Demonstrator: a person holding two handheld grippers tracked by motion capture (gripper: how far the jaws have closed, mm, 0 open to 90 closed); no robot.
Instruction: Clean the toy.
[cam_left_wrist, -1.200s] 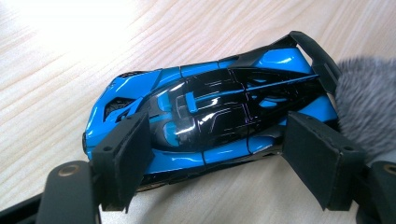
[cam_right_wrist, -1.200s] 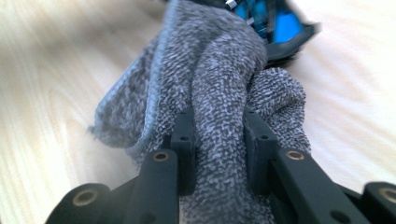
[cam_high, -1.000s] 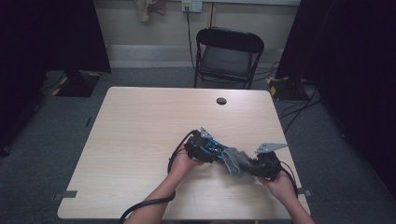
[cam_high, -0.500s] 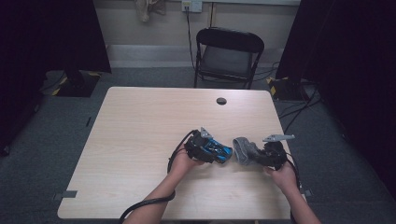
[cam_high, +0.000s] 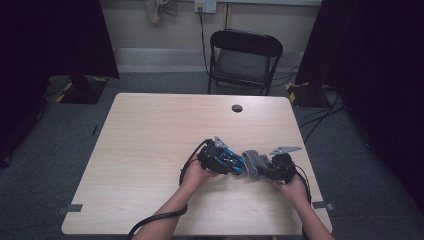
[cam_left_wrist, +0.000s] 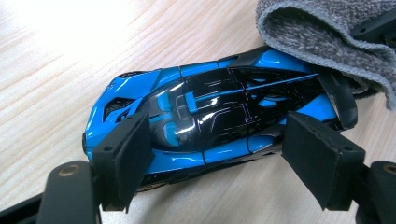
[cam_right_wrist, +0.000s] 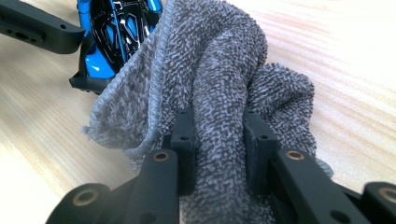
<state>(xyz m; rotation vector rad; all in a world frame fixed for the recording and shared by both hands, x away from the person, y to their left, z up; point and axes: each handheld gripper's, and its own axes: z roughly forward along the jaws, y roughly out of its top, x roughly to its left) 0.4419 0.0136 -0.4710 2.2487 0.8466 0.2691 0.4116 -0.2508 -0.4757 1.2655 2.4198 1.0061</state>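
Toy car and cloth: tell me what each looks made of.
Toy car: hard, glossy blue and black body, most likely painted plastic or die-cast metal; sharp highlights and crisp panel lines show on its shell, but the look alone does not settle which.
Cloth: soft grey terry or microfibre; a looped, nubby pile and a stitched hem show, and it bunches into limp folds.
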